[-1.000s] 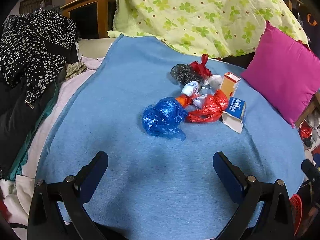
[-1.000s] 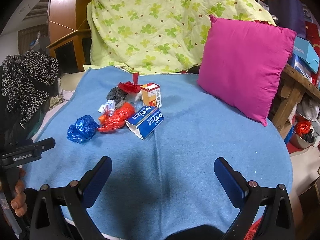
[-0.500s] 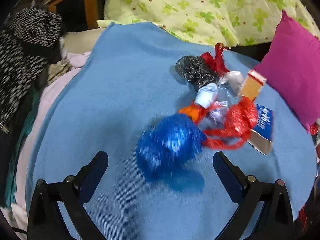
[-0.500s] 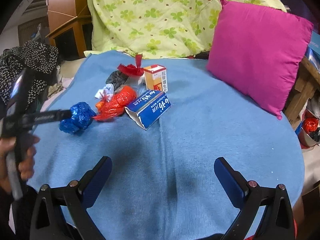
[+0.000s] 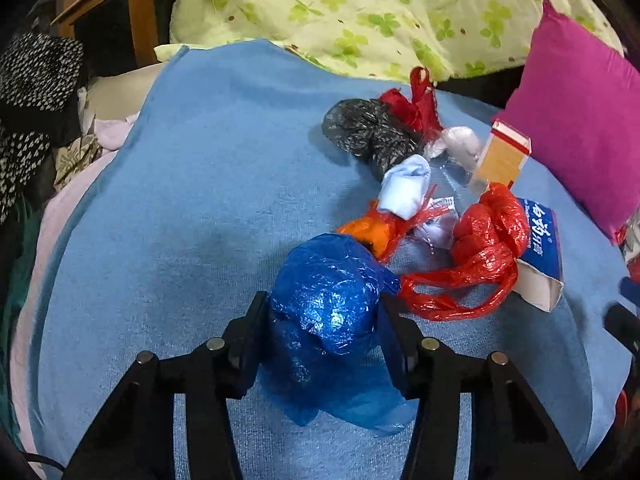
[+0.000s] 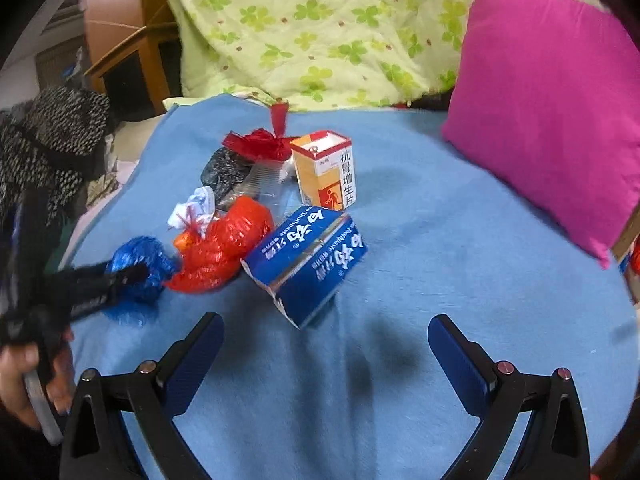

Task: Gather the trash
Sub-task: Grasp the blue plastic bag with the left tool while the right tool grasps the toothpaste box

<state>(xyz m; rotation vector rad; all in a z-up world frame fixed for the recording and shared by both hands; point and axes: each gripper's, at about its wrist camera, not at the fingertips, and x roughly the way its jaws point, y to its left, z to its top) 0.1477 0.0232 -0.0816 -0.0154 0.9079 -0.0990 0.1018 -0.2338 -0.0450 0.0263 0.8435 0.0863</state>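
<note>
A heap of trash lies on the blue blanket [image 6: 440,240]. My left gripper [image 5: 322,304] is closing on the crumpled blue plastic bag [image 5: 332,276], its pads against both sides of it. The right wrist view shows the same bag [image 6: 140,252] in the left gripper [image 6: 132,276] at the left. Behind it lie a red plastic bag [image 5: 488,240], a white paper wad [image 5: 406,192], a black bag [image 5: 368,132] and an orange medicine box [image 6: 326,172]. My right gripper [image 6: 324,324] is open just short of the blue toothpaste box [image 6: 308,260], holding nothing.
A pink cushion [image 6: 552,112] leans at the right. A green floral quilt [image 6: 320,20] is piled at the back. A black spotted garment [image 6: 48,140] and a wooden cabinet [image 5: 120,8] are at the left. A person's hand [image 6: 20,380] holds the left gripper.
The left gripper came forward and down onto the blue bag, and its jaws narrowed from wide open onto it. The right gripper moved forward toward the toothpaste box.
</note>
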